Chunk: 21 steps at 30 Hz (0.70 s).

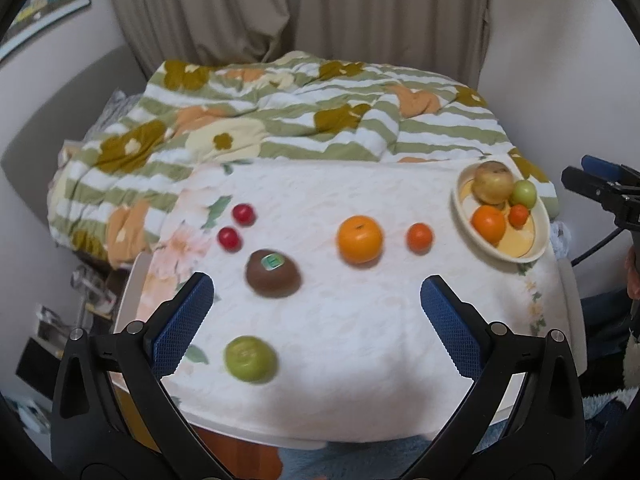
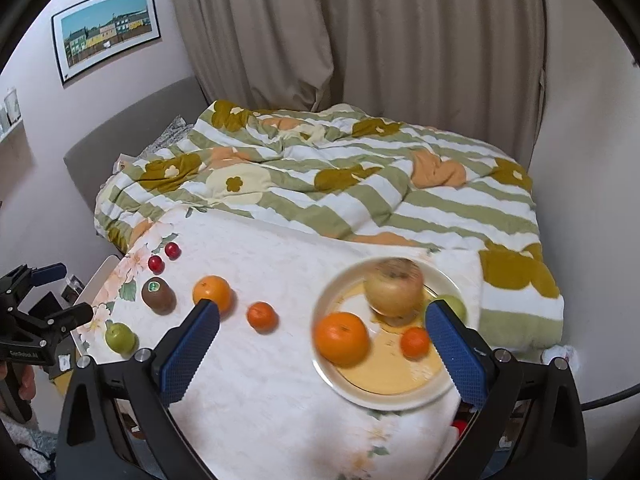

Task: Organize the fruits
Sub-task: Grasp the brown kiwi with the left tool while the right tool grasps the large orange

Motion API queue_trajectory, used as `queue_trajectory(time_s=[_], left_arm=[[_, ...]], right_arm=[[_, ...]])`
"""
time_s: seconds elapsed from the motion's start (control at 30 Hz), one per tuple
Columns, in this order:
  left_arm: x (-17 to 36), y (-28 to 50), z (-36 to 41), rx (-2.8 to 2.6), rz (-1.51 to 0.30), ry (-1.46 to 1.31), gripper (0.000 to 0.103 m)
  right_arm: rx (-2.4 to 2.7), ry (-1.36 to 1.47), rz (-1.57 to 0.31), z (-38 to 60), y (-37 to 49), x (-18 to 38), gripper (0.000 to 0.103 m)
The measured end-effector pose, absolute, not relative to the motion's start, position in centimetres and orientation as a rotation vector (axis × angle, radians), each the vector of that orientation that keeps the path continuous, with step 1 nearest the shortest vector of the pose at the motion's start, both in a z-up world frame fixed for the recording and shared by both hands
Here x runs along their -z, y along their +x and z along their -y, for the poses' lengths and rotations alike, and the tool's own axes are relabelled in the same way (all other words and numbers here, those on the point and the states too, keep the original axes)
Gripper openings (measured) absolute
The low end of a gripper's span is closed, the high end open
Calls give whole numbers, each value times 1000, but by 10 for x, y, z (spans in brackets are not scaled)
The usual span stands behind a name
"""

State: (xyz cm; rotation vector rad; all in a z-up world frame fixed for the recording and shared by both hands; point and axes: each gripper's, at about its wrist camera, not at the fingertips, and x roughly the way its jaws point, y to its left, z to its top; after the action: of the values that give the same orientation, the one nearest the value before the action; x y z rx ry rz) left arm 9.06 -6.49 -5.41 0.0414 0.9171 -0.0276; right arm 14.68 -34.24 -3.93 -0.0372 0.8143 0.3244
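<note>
Striped green-and-white quilt [image 2: 320, 184] with orange and olive flowers covers the bed behind the desk [image 1: 360, 320]; a beige curtain [image 2: 360, 40] hangs beyond it, and one framed picture [image 2: 106, 26] is on the wall. The desk carries a white floral cloth.

One cream plate [image 2: 332, 372] with a yellow centre stands at the desk's right end. It holds four fruits: one yellowish apple [image 2: 394, 288], one large orange [image 2: 341, 338], one small mandarin [image 2: 415, 342] and one small green fruit [image 1: 525, 194] at the far rim, partly hidden in the right wrist view.

Six fruits lie loose on the cloth, well apart from the plate: one large loose orange [image 1: 359, 239], one brown kiwi [image 1: 273, 273] with a green sticker, one green apple [image 1: 251, 359] nearest the front edge, one loose mandarin [image 1: 419, 237] between the loose orange and the plate, and two red cherry-sized fruits [image 1: 236, 226] side by side at the far left.

Left tool [image 1: 316, 304]: blue-padded fingers spread wide, nothing between them, above the front of the desk. Right tool [image 2: 322, 328]: fingers likewise spread wide and empty, above the plate's near side.
</note>
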Motion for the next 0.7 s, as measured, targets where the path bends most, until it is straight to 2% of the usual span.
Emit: queue_trajectory(time_s=[0.4,0.7], left_arm=[[68,122,-29,119,-951,81,103],[87,162,-56,318,-988,154,103]], right_arm=[[-259,-14,-869,240,155,58,103],[-189,22,-883,194,161,87,103]])
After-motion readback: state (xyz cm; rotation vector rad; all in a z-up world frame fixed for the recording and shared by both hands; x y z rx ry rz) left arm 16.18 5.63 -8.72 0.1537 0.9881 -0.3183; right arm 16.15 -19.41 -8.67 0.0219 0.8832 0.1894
